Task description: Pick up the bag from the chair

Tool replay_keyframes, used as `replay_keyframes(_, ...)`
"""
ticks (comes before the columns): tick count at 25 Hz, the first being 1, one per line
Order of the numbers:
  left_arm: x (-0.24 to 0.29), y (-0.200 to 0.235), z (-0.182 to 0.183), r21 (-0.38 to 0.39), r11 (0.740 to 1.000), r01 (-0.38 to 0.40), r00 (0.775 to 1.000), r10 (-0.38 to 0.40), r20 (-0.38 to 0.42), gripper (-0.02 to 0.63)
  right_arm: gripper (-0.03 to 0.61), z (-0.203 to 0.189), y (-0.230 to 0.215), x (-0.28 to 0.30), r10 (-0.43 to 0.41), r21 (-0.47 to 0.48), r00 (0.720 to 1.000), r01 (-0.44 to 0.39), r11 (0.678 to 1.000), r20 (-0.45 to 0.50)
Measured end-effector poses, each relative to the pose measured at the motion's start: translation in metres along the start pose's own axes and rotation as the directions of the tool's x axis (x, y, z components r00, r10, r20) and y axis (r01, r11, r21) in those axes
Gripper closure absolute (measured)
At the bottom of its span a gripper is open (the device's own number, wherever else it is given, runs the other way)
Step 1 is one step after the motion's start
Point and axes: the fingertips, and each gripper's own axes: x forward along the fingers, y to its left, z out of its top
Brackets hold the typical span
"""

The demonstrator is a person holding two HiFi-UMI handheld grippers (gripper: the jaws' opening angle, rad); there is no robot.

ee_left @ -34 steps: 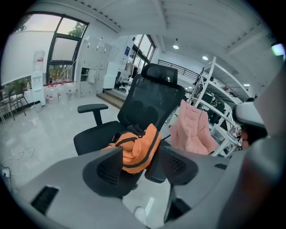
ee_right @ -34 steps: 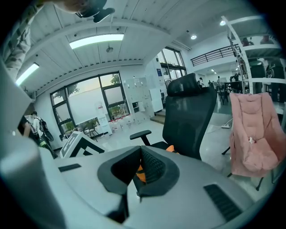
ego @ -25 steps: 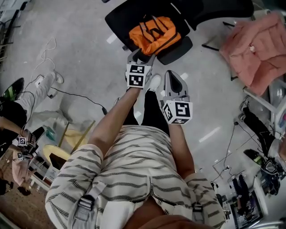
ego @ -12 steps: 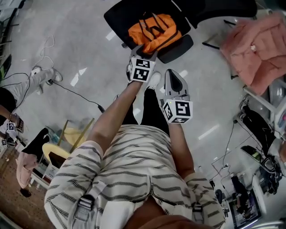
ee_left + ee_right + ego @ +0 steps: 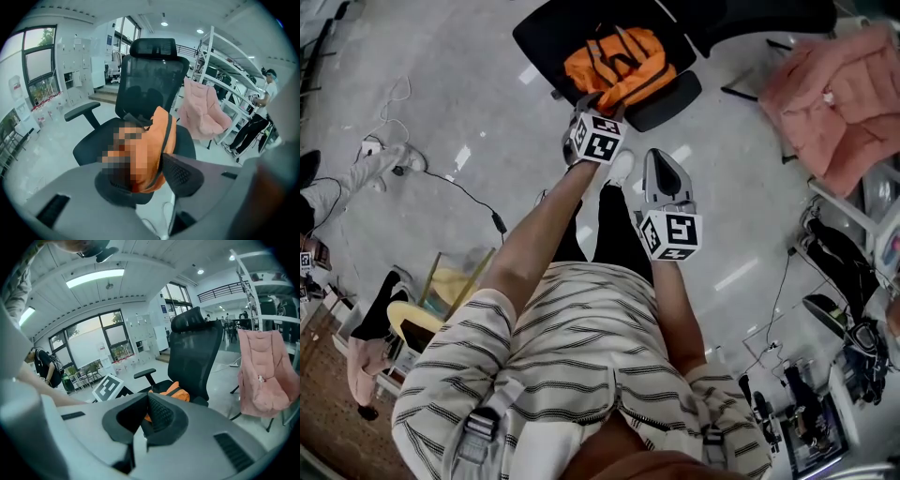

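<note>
**Left gripper [image 5: 595, 108] closing in on the orange bag [image 5: 619, 64]**

The bag is still lying on the seat of the black office chair [image 5: 553, 33], with its dark straps running over the top, and nothing is lifting it yet. The left gripper is now reaching over the chair's front edge. It is sitting lower and closer to the bag than it was a second ago, when it was hanging just short of the seat. Its jaws have just been narrowing from their widest. They are still standing apart, with the bag's near end and one strap showing between them, and the pads are not yet clamping it.

This looks like the start of the grasp. The reach is looking finished, and squeezing and lifting are the steps remaining.

The right gripper [image 5: 656, 157] is hanging back, well in front of the chair and pointing toward it. Its jaws are resting together on nothing, and it is keeping its place.

A pink padded cover [image 5: 830, 103] is draping over a rack to the chair's right, well clear of the reach.
</note>
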Motion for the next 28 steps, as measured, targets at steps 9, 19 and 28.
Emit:
replay_keyframes(9,-0.008,-0.007,-0.004,-0.042,0.998,0.054,0.999,-0.054,0.0,0.571,0.56,0.001,-0.003,-0.007,-0.014,0.003,1.0,0.014,1.0,0.002)
replay_keyframes(19,-0.014,-0.005,0.002,-0.094,0.994,0.049,0.998,-0.046,0.038,0.581,0.56,0.008,-0.006,-0.007,-0.012,0.003,1.0,0.012,1.0,0.021)
replay_keyframes(28,-0.026,-0.008,0.02,-0.106,0.993,0.045,0.996,-0.036,0.082,0.581,0.56,0.012,-0.011,-0.013,-0.021,0.004,0.999,0.021,1.0,0.035)
